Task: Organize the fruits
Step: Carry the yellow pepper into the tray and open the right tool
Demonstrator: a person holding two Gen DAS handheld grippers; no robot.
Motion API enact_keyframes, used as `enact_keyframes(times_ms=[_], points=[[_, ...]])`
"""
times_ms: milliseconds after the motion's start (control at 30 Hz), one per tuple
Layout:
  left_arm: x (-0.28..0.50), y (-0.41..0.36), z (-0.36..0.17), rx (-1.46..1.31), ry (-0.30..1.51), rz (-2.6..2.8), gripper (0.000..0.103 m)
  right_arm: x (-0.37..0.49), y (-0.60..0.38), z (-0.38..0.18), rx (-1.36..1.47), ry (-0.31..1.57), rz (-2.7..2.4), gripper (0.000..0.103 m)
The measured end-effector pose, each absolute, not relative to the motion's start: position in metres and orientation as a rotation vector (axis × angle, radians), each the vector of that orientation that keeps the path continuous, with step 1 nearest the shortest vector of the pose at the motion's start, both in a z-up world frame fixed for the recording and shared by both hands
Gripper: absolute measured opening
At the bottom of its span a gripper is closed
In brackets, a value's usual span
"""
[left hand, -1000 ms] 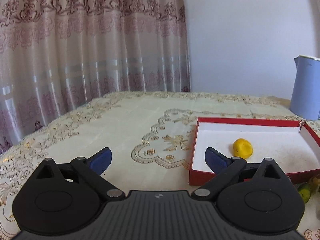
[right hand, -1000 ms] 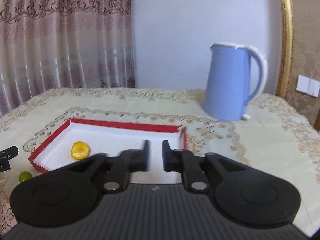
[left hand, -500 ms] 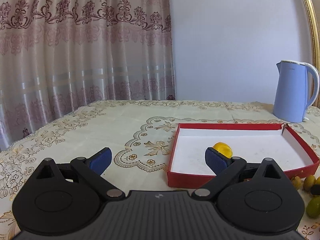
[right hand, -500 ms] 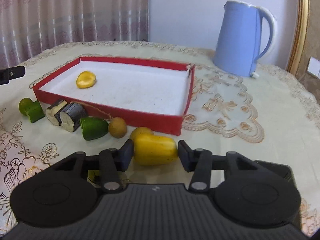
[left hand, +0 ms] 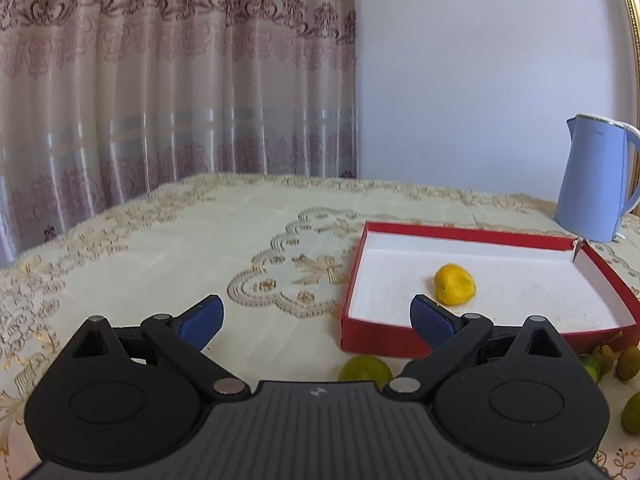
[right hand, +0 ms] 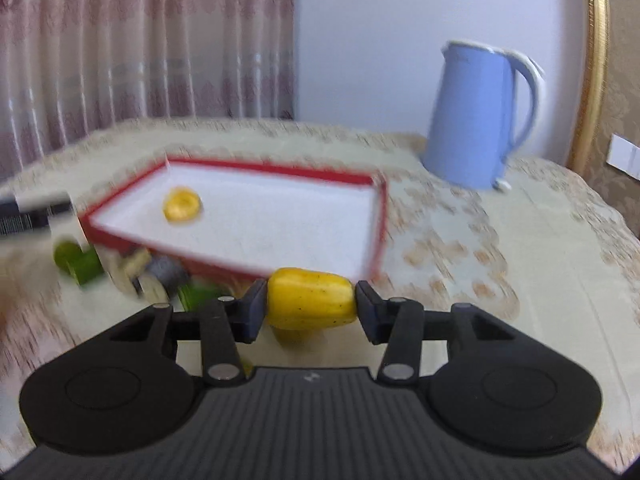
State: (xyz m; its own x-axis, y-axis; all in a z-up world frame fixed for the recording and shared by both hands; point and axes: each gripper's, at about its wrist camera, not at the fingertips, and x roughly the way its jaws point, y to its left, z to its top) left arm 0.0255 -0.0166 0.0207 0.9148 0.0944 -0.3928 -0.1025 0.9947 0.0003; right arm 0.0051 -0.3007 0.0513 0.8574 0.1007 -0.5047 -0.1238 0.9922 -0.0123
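While my right gripper (right hand: 311, 307) has its pads pressed against both ends of the yellow fruit piece (right hand: 310, 299), the relation that matters is how that piece lies against the red box (right hand: 378, 232). Its long axis runs crosswise, from one pad to the other, roughly parallel to the box's near wall, and the box sits just ahead of it and slightly to the left in my right wrist view, which is blurred. So I judge the coming move to be a short carry forward over that near wall and a release onto the white floor, where a round yellow fruit (right hand: 182, 204) already rests toward the far left corner, well apart from my landing spot. My left gripper (left hand: 316, 318) hangs with its blue pads spread wide and nothing between them, near the box's left corner, with a green fruit (left hand: 365, 368) on the tablecloth (left hand: 168, 248) close under it. The right hand is plainly the nearer one for this drop, and the other cut pieces (right hand: 158, 276) wait outside the box's front wall.
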Motion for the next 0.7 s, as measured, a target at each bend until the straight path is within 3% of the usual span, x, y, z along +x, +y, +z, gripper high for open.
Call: enact_keyframes(times_ms=[200, 233, 367, 433, 533, 700], points=[[0.018, -0.010, 0.020, -0.010, 0.418, 0.075, 0.100, 0.092, -0.287, 0.067, -0.022, 0.488, 0.017, 0.048], [0.015, -0.008, 0.020, -0.008, 0.419, 0.056, 0.100, 0.102, -0.287, 0.065, -0.020, 0.522, -0.019, 0.060], [0.006, -0.001, 0.018, 0.003, 0.411, -0.025, 0.100, 0.075, -0.280, 0.059, 0.003, 0.484, 0.009, 0.080], [0.004, 0.000, 0.014, -0.002, 0.418, -0.063, 0.100, 0.043, -0.276, 0.057, 0.002, 0.432, -0.004, 0.082], [0.003, -0.007, 0.009, 0.016, 0.427, -0.125, 0.100, 0.001, -0.277, 0.048, 0.029, 0.357, -0.083, 0.103], [0.003, -0.024, 0.004, 0.120, 0.419, -0.142, 0.100, -0.024, -0.298, 0.027, 0.153, 0.350, -0.158, 0.103]])
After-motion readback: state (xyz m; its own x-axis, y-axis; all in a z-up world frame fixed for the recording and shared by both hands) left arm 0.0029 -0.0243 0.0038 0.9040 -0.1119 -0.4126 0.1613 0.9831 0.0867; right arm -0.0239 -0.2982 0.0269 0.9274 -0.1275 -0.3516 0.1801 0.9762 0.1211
